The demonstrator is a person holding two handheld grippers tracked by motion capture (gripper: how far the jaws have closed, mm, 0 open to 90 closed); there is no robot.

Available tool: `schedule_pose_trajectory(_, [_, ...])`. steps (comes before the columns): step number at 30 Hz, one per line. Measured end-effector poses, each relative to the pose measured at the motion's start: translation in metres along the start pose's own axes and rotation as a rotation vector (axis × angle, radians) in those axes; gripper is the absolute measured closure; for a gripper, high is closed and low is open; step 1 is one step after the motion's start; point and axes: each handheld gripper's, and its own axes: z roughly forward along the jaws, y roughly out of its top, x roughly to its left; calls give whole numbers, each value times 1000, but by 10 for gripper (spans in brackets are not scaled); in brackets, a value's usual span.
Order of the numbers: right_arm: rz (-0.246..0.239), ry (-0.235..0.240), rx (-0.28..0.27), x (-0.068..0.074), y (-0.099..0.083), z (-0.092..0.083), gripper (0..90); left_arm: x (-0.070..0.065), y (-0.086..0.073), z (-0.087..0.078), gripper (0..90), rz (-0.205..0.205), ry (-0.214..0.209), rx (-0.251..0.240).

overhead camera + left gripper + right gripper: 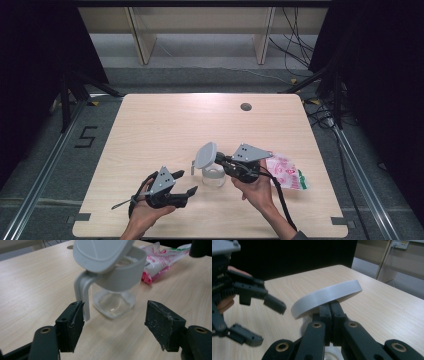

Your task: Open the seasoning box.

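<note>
On the table (pixel 165 125), right gripper (pixel 331 305) apparently pinches the jug's lid (pixel 325 297).

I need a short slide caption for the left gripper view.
Open left gripper facing a clear jug, its white lid tilted up.

Jar (pixel 214 176) mid-table (pixel 165 125) — packet (pixel 286 172) to its right.
</note>
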Motion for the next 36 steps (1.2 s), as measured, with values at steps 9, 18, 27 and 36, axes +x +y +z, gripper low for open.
schedule_pose_trajectory(9, [-40, 34, -13, 13, 14, 17, 900, -4, -17, -1, 284, 5, 25, 32])
schedule_pose_trajectory(18, [-74, 54, 8, 17, 17, 13, 900, -4, -21, -4, 279, -23, 25, 10])
schedule_pose_trajectory(27, [35, -67, 14, -24, -3, -41, 900, -6, -25, -2, 265, -37, 21, 15])
schedule_pose_trajectory(36, [33, -152, 91, -46, -31, -55, 900, -3, -27, -3, 258, -37, 34, 30])
